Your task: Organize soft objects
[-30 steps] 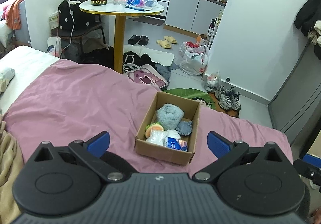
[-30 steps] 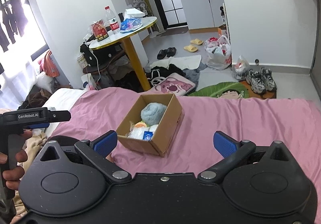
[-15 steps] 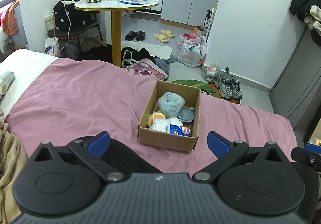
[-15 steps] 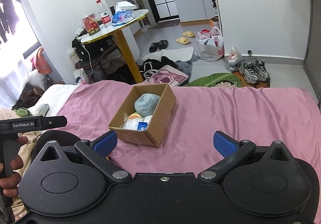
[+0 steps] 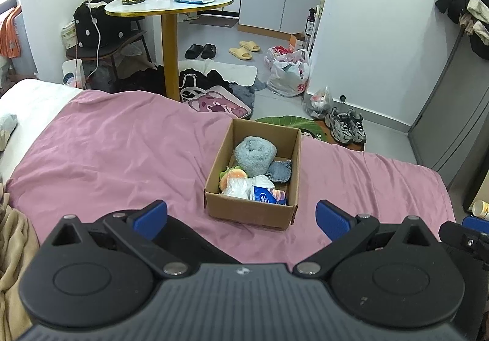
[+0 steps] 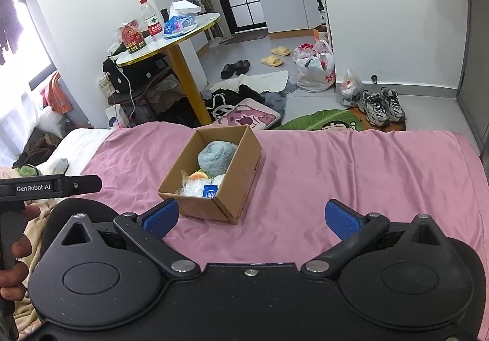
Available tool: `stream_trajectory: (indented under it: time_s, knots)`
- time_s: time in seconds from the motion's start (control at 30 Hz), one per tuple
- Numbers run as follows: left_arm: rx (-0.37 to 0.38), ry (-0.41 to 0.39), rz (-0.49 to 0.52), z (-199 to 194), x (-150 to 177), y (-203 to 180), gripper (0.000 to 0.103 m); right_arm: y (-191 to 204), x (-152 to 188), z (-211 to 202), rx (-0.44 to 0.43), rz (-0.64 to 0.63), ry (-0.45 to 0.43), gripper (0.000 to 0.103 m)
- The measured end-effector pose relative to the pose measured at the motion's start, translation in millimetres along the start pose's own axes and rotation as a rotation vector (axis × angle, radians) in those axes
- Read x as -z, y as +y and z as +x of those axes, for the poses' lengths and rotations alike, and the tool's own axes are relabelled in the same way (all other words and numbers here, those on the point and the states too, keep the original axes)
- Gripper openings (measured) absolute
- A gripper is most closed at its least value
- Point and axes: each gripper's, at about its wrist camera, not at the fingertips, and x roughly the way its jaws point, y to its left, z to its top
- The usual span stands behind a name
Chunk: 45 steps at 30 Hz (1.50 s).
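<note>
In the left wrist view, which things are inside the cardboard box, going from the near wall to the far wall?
Blue tissue pack → white plastic bag → orange-and-green plush → fluffy blue-grey roll, all in the box.

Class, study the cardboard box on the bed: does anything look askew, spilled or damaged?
Nothing stands out. The cardboard box sits upright on the pink bedspread, its soft items inside, none spilled. Both grippers hang back, jaws open.

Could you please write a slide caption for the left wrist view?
Open left hand-held gripper faces a cardboard box of soft items, including a blue fluffy towel, on a pink bedspread.
</note>
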Motion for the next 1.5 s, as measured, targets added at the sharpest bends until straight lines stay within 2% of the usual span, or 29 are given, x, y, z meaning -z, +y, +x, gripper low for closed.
stream_trajectory:
  time_s: [1.5]
  knots:
    - [-0.003,0.018,0.004,14.9,-4.2,-4.2,0.103,-4.7,-2.9,6.7,0.016,-0.005,0.000,0.103]
